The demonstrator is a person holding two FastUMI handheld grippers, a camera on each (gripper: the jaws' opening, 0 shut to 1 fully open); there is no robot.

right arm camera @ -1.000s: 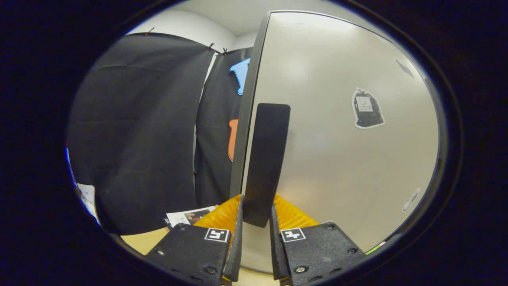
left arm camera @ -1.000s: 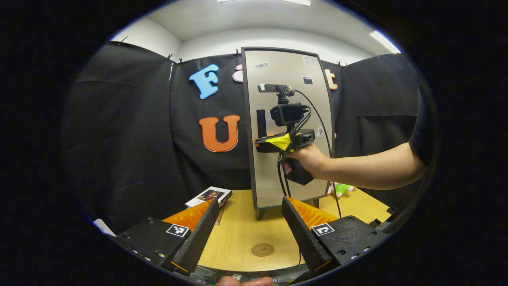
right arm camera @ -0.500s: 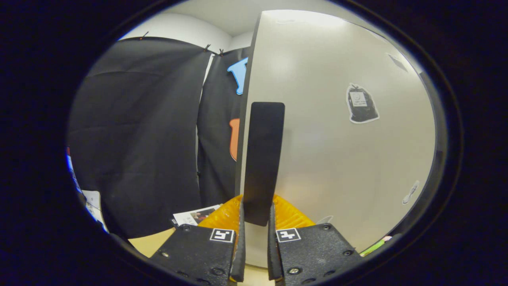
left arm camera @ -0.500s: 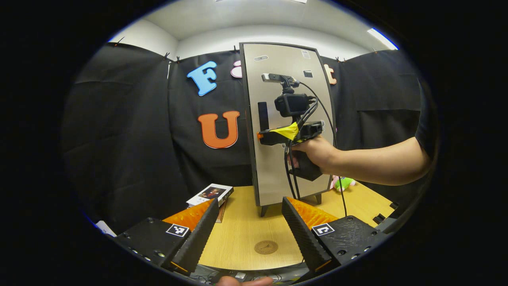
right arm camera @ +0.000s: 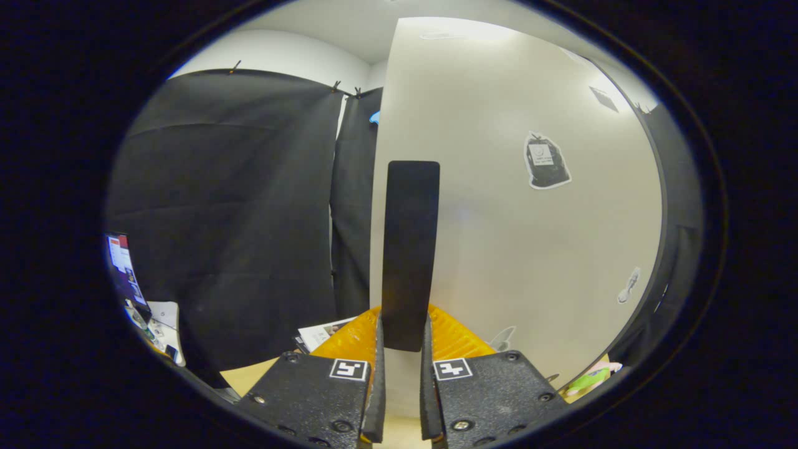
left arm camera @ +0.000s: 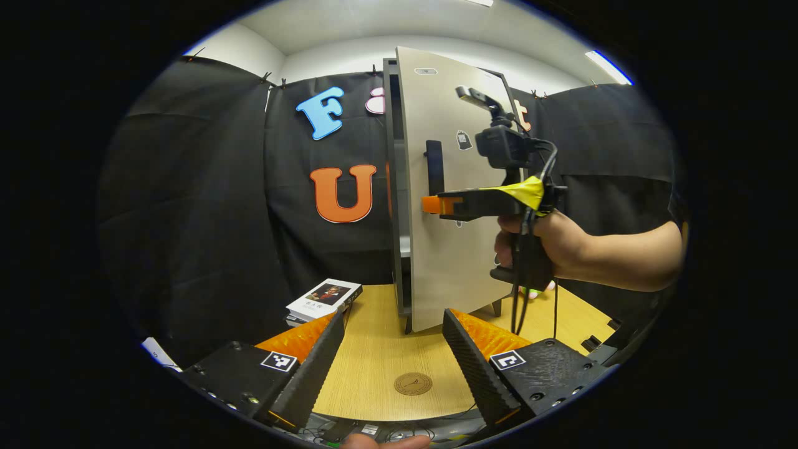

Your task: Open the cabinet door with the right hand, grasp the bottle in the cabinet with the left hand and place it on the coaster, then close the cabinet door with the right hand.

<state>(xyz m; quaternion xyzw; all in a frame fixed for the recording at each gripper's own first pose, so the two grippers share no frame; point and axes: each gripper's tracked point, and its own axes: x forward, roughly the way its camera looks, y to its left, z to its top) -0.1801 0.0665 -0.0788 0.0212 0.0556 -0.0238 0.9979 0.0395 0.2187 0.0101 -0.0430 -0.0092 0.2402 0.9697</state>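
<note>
The tall grey cabinet's door (left arm camera: 455,237) stands partly open, with a dark gap (left arm camera: 399,187) showing along its left edge. Whatever is inside stays hidden. In the left gripper view a hand holds my right gripper (left arm camera: 431,204) at the dark vertical door handle (left arm camera: 434,167). Seen from the right gripper view, that handle (right arm camera: 408,249) sits between both fingers of my right gripper (right arm camera: 402,349), which is shut on it against the door (right arm camera: 517,237). A round brown coaster (left arm camera: 413,383) lies on the wooden table (left arm camera: 374,349), just ahead of my open, empty left gripper (left arm camera: 393,358).
A book (left arm camera: 324,298) lies on the table left of the cabinet and appears as the book (right arm camera: 321,333) in the right gripper view. A green soft toy (right arm camera: 589,379) lies at the cabinet's right. Black cloth walls close in behind and at the sides.
The cabinet door has swung from shut to partly open, pulled by the right gripper on its handle. The hand and right gripper moved right and nearer. The left gripper stayed put.
</note>
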